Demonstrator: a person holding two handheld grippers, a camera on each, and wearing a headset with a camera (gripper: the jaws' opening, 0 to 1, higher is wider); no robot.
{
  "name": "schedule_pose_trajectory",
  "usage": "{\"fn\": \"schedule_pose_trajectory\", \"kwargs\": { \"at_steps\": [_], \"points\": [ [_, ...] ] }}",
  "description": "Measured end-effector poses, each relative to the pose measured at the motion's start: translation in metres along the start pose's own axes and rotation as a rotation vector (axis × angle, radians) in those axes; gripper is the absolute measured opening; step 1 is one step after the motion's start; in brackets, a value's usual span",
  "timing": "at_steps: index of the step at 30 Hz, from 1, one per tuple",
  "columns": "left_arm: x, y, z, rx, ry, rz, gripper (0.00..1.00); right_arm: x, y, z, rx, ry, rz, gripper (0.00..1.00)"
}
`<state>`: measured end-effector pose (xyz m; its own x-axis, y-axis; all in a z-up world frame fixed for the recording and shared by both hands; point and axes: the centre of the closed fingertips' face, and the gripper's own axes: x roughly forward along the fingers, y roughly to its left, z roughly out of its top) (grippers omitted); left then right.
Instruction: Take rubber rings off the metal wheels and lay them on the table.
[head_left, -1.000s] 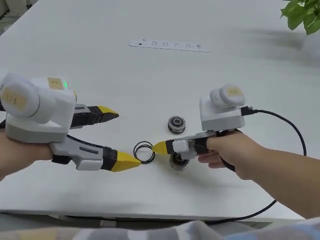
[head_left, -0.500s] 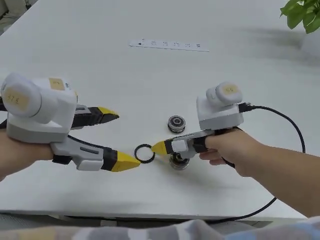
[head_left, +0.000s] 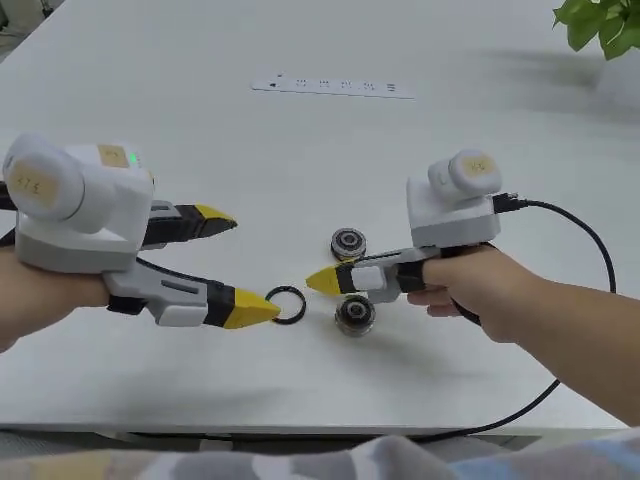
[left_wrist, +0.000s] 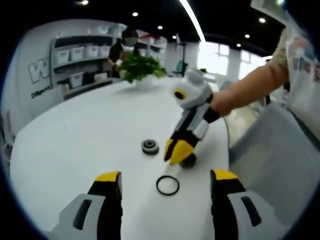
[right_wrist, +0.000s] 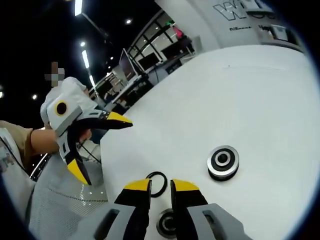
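Observation:
A black rubber ring (head_left: 287, 305) lies flat on the white table (head_left: 300, 160), between the two grippers. One metal wheel (head_left: 347, 243) stands further back, and a second wheel (head_left: 355, 313) sits just below my right gripper (head_left: 320, 281), which hovers shut with nothing in it. My left gripper (head_left: 238, 265) is open, its lower tip close to the ring's left side. The left gripper view has the ring (left_wrist: 167, 185) ahead of the open jaws, with the far wheel (left_wrist: 149, 146) beyond it. The right gripper view has the ring (right_wrist: 156, 183), one wheel (right_wrist: 223, 162) and the near wheel (right_wrist: 166, 222).
A white power strip (head_left: 322, 87) lies at the back of the table. A green plant (head_left: 595, 25) stands at the far right corner. The right gripper's black cable (head_left: 575, 250) loops over the table's right side.
My right gripper has lifted up and slightly right off the near wheel, which now shows fully. The ring, which looked doubled a second ago, lies as one flat loop.

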<state>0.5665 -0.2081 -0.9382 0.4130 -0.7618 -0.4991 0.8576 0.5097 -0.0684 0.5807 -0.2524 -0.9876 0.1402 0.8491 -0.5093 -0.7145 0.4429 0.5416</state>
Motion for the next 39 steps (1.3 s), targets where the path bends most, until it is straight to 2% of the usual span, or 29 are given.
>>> {"fn": "schedule_pose_trajectory", "kwargs": {
  "at_steps": [5, 8, 16, 20, 25, 29, 39],
  "points": [
    [0.005, 0.010, 0.008, 0.003, -0.008, 0.013, 0.71, -0.007, -0.005, 0.011, -0.032, -0.040, -0.014, 0.16],
    [0.009, 0.019, 0.014, -0.001, -0.016, 0.022, 0.70, -0.011, -0.009, 0.015, -0.075, -0.052, -0.026, 0.18],
    [0.022, 0.033, 0.026, -0.010, -0.029, 0.031, 0.67, -0.024, -0.022, 0.026, -0.099, -0.098, -0.051, 0.22],
    [0.029, 0.036, 0.029, -0.015, -0.032, 0.030, 0.66, -0.028, -0.030, 0.027, -0.125, -0.097, -0.076, 0.23],
    [0.038, 0.037, 0.028, -0.016, -0.024, 0.021, 0.65, -0.034, -0.044, 0.029, -0.185, -0.108, -0.121, 0.24],
    [0.046, 0.040, 0.029, -0.036, -0.030, 0.025, 0.62, -0.036, -0.052, 0.027, -0.206, -0.103, -0.142, 0.24],
    [0.064, 0.042, 0.028, -0.031, -0.019, 0.021, 0.57, -0.036, -0.068, 0.018, -0.262, -0.084, -0.179, 0.22]
  ]
}}
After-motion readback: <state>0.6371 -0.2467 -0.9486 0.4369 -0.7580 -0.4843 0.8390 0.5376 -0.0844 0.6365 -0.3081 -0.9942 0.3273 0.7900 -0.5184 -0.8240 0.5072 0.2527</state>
